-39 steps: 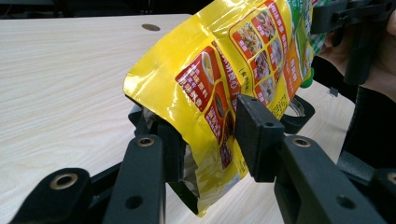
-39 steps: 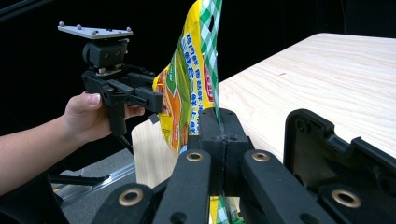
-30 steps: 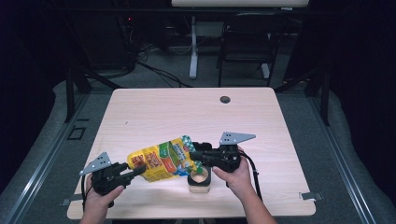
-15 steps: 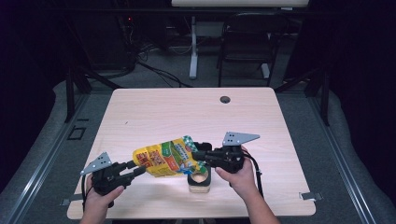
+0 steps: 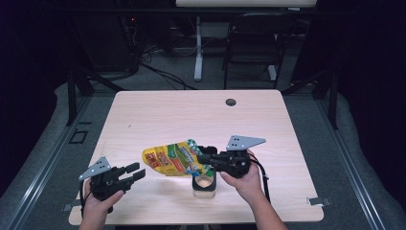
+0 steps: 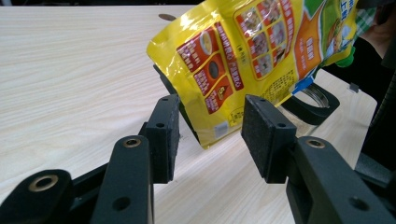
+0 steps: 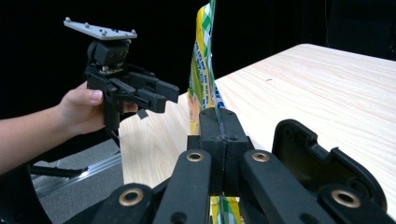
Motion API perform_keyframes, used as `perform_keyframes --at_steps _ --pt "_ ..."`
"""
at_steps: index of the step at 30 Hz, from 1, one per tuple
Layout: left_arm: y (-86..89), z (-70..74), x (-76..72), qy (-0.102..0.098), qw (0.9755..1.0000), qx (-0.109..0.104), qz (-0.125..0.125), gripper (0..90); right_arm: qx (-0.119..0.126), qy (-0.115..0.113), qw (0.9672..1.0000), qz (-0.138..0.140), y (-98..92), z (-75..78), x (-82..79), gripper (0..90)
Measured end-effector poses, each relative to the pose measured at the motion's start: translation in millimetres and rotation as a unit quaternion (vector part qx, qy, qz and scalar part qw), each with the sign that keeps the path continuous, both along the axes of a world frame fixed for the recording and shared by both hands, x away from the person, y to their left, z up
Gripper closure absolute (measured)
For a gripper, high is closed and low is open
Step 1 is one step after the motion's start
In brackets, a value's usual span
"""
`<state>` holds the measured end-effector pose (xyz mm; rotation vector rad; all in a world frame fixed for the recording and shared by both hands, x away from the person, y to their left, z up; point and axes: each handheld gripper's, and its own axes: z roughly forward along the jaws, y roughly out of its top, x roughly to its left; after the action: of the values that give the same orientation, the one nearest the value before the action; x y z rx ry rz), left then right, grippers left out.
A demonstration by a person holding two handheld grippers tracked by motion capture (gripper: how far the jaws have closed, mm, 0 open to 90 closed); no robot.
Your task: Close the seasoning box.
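Note:
A yellow printed pouch (image 5: pixel 168 160) hangs tilted over the table, held at its green-topped end by my right gripper (image 5: pixel 205 158), which is shut on it. In the right gripper view the pouch (image 7: pixel 201 70) rises edge-on from the shut jaws (image 7: pixel 219 116). My left gripper (image 5: pixel 136 171) sits just left of the pouch's lower corner; its jaws have just been opening. In the left gripper view the pads (image 6: pixel 210 123) stand apart, and the pouch corner (image 6: pixel 224 88) hangs just beyond them, untouched. A small black-rimmed jar (image 5: pixel 203 183) stands under the pouch's held end.
The light wooden table (image 5: pixel 191 115) has a dark round grommet (image 5: pixel 231 102) near its far edge. The jar (image 6: pixel 314 97) stands close to the front edge. Behind the table are a chair (image 5: pixel 251 43), cables and a dark floor.
The left gripper has let go of the pouch's lower corner, and a small gap now separates them. The right gripper still holds the pouch over the jar, hardly moved.

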<state>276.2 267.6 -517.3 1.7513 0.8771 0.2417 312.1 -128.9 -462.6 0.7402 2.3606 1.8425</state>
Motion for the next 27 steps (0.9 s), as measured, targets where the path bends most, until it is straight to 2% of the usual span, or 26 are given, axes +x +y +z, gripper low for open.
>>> perform_keyframes --at_steps 19,27 --pt "6.6 4.8 -2.7 -0.01 0.9999 0.004 0.011 56.5 -0.041 -0.007 0.9991 0.006 18.2 6.6 -2.4 90.0" --pt "9.0 6.6 -3.3 -0.017 0.9998 0.002 0.013 56.3 -0.07 -0.007 0.9973 0.019 29.9 11.6 -2.3 90.0"
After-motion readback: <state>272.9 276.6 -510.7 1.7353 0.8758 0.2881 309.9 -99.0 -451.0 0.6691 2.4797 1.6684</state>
